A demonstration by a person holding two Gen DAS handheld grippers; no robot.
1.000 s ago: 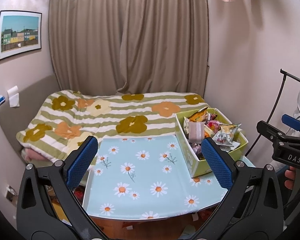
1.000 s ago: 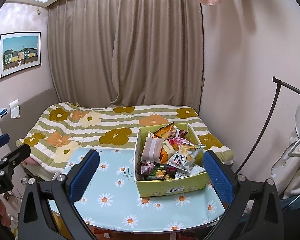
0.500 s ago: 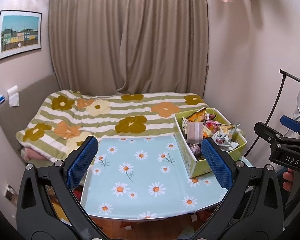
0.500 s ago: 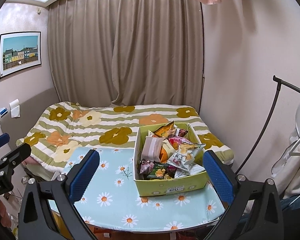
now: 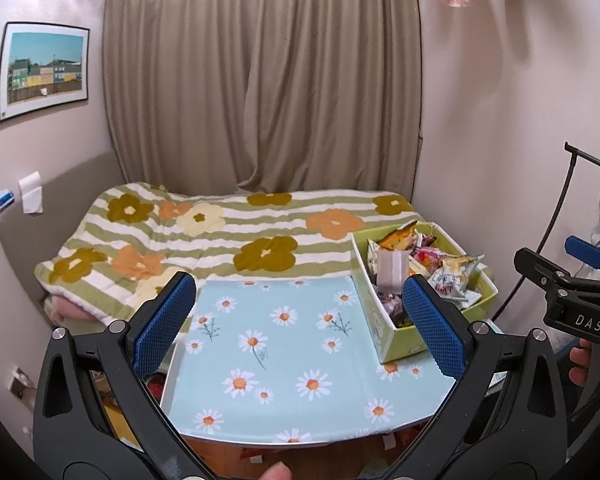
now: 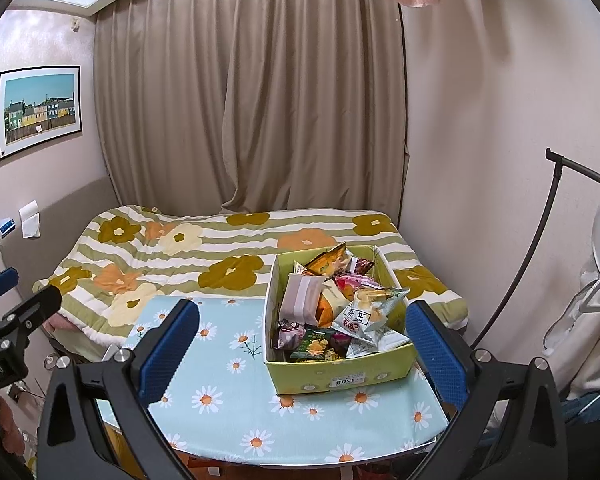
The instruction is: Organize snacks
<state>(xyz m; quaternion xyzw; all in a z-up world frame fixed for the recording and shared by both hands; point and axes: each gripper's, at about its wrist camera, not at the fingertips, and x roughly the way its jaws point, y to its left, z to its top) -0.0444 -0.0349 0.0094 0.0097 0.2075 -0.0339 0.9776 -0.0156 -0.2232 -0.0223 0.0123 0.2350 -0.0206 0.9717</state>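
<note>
A bed [image 6: 236, 264] with a green-striped cover printed with big flowers fills the far part of the room, under a long beige curtain [image 6: 252, 92]. In front of it stands the worktop [image 6: 228, 396], covered in a pale blue daisy cloth, bare over its left half.

In the right wrist view, a yellow-green cardboard box [image 6: 340, 376] sits on the worktop at about 3 o'clock from the worktop's middle, toward its right edge. It is heaped with snack packets [image 6: 340, 304]: a beige wrapped pack [image 6: 300, 298] stands upright at 9 o'clock inside the box, a white bag with printed characters [image 6: 364, 316] lies tilted at the middle, and an orange bag [image 6: 326, 262] pokes up at 12 o'clock. In the left wrist view the same box [image 5: 384, 332] lies at 3 o'clock, partly behind the right blue pad.

The right hand-held gripper [image 6: 300, 344] hangs above the near edge of the worktop, its blue pads spread wide with nothing between them, the box seen between them. The left hand-held gripper [image 5: 296, 320] is likewise spread wide and holds nothing, above the bare cloth.
</note>
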